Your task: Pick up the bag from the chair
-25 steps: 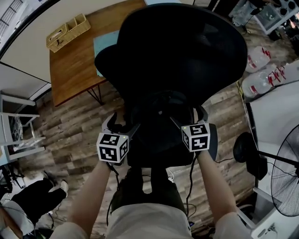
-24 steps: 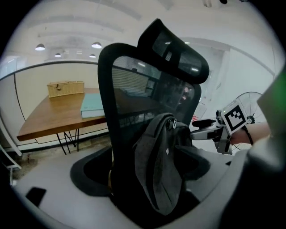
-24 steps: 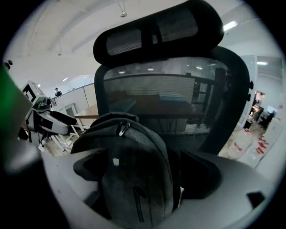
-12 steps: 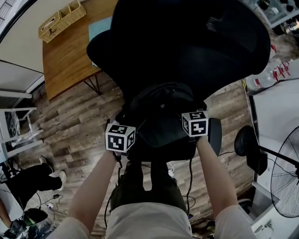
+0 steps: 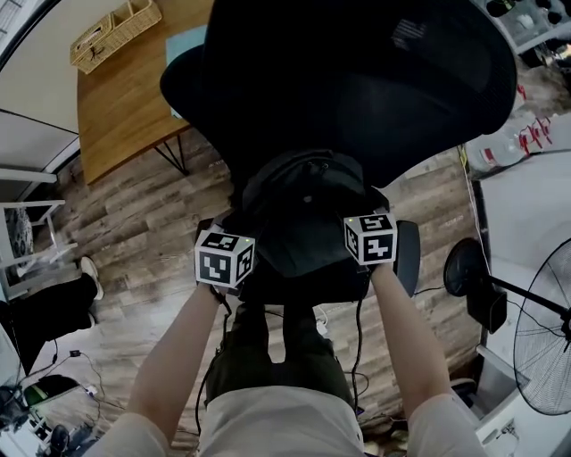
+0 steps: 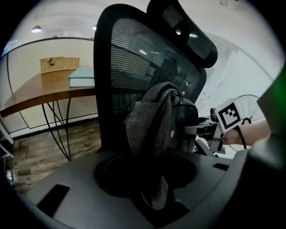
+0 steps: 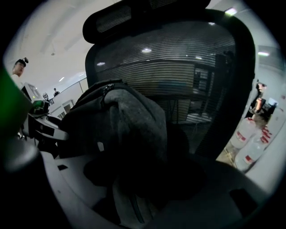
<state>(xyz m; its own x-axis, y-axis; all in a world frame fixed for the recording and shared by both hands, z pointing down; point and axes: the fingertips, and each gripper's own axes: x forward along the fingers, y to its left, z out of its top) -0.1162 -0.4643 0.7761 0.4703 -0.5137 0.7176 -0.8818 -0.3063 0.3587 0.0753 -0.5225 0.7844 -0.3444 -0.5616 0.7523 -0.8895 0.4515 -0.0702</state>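
No legible text anywhere. The white label on the chair [image 5: 357, 80] back, a small pale tag on the bag [image 5: 303, 210] and the red labels on the clear water bottles [image 5: 513, 147] are all too small to read. The only other print is the black-and-white square markers on the gripper cubes. Left gripper [image 6: 154, 201] is clenched on a fold of the bag's grey fabric, which drops straight into its jaw gap. Right gripper [image 7: 129, 197] is likewise grasping the bag, with fabric running down between its jaws, though that area is dark. The bag sits between the two grippers, right in front of the black mesh backrest and over the seat; can't tell whether it touches the seat. Floor [image 5: 152, 232] is grey-brown wood plank. A wooden table [image 5: 125, 107] on thin black legs stands behind the chair to its left, carrying a wicker basket [image 5: 116, 25] and a teal book [image 6: 82, 77]. Right of the chair, the bottles lie on the floor near a standing fan [image 5: 549, 339] with a round black base. At the left edge is another person's dark-trousered leg [image 5: 36, 312] with a pale shoe, and cables [image 5: 62, 357] on the floor nearby. The chair back fills most of both gripper views and blocks the room behind it; the table shows through the mesh.
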